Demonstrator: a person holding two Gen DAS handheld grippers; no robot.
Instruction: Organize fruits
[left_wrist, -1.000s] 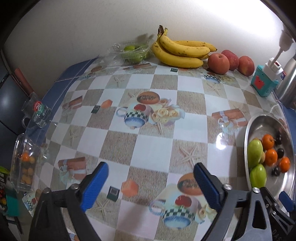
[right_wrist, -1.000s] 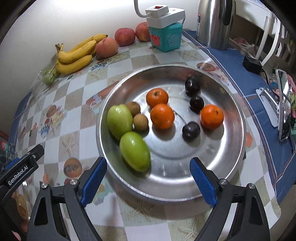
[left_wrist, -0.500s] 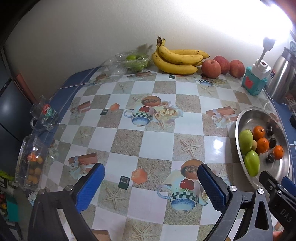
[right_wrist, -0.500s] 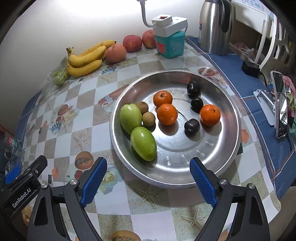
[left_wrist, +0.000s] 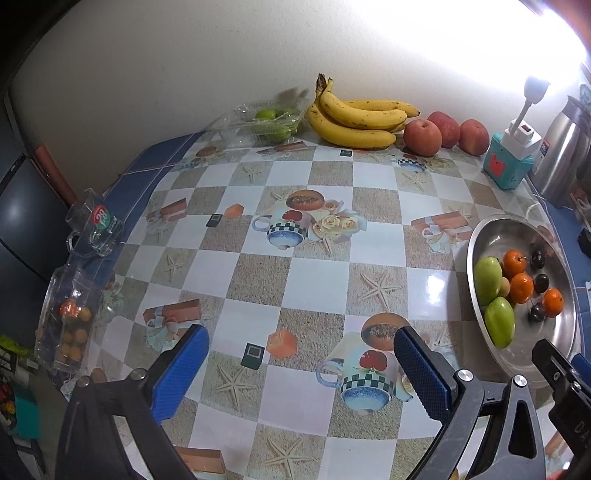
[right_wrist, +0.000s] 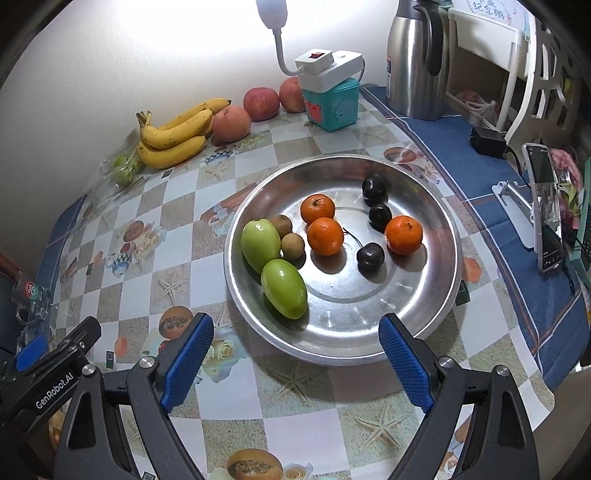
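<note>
A round, shiny metal bowl (right_wrist: 439, 295) is seen on the bench (right_wrist: 295, 398), which is covered by a glossy checked cloth printed with starfish and teacups. Inside the bowl, two smooth oblong green fruits (right_wrist: 271, 260) are laid touching along its left side, with two small brown round fruits (right_wrist: 288, 236) tucked just beside them. Three dimpled oranges (right_wrist: 325, 236) are spread across the bowl's middle and right, and three dark glossy cherries (right_wrist: 370, 257) are set among them.

Beyond the bowl, against the wall, a bunch of curved yellow bananas (right_wrist: 173, 136) is found, with three rounded red apples (right_wrist: 260, 103) just to its right and a crinkled clear plastic pack of green fruit (left_wrist: 269, 120) to its left. A teal box (right_wrist: 332, 103) and a brushed steel flask (right_wrist: 417, 59) are stood behind the bowl.

The right gripper (right_wrist: 295, 358) is held at the bowl's near rim, its ribbed blue jaws spread wide with nothing between them. The left gripper (left_wrist: 301, 373) is held over the cloth to the left of the bowl, jaws likewise wide apart and unloaded.
</note>
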